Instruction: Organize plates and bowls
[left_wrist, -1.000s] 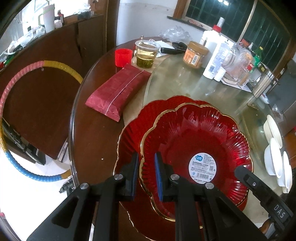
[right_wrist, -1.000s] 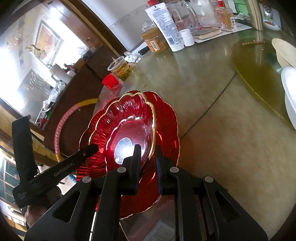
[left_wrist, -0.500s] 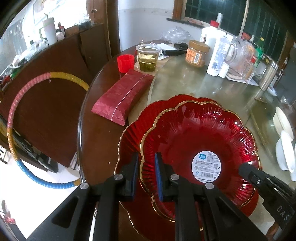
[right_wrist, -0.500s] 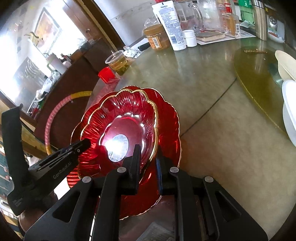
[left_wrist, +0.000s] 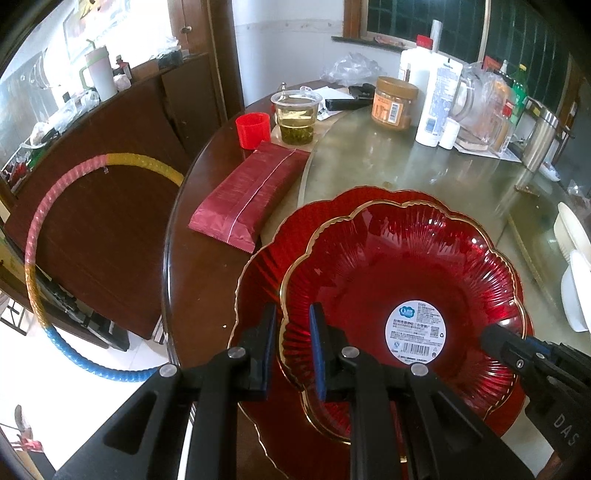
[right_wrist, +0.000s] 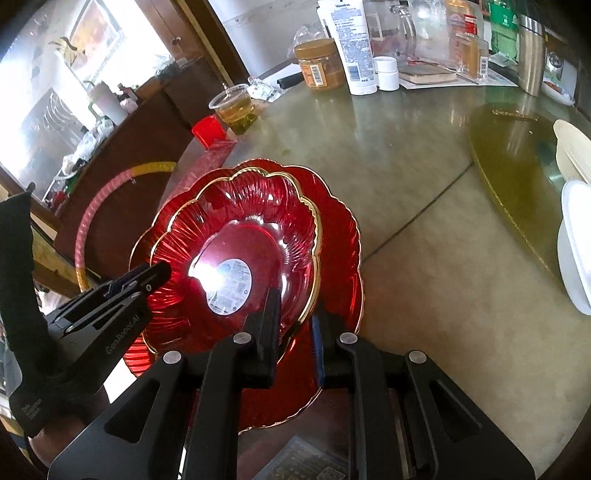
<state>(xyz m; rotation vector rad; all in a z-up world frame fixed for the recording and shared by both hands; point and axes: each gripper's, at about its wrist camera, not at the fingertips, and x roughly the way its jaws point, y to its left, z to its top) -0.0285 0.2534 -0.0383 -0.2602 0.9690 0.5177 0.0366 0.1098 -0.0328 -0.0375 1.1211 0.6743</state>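
A red bowl (left_wrist: 402, 273) with a gold wavy rim sits inside a bigger red plate (left_wrist: 258, 273) of the same kind. Both are near the worktop's (left_wrist: 424, 173) edge, where the dark wood rim meets the glass top. A round white sticker (left_wrist: 415, 332) is in the middle of the bowl.

The left tool (left_wrist: 291, 347) has its two fingers pinched on the bowl's rim, one finger outside and one inside. The right tool (right_wrist: 295, 317) is pinched on the rim at the other side of the bowl in the same way. I cannot tell if the bowl is lifted off the plate or resting in it.

Just past the plate lies a dark red packet (left_wrist: 251, 192). Behind it stand a small red cup (left_wrist: 253, 130) and a clear cup of tea (left_wrist: 295, 118). Further back are a brown jar (left_wrist: 393, 103) and a white tube (left_wrist: 437, 103). Some white bowls (right_wrist: 576, 236) are stacked well apart, at the far side of the worktop. A striped hoop (left_wrist: 55, 236) leans on the wooden cabinet (left_wrist: 122, 122) beside the worktop.
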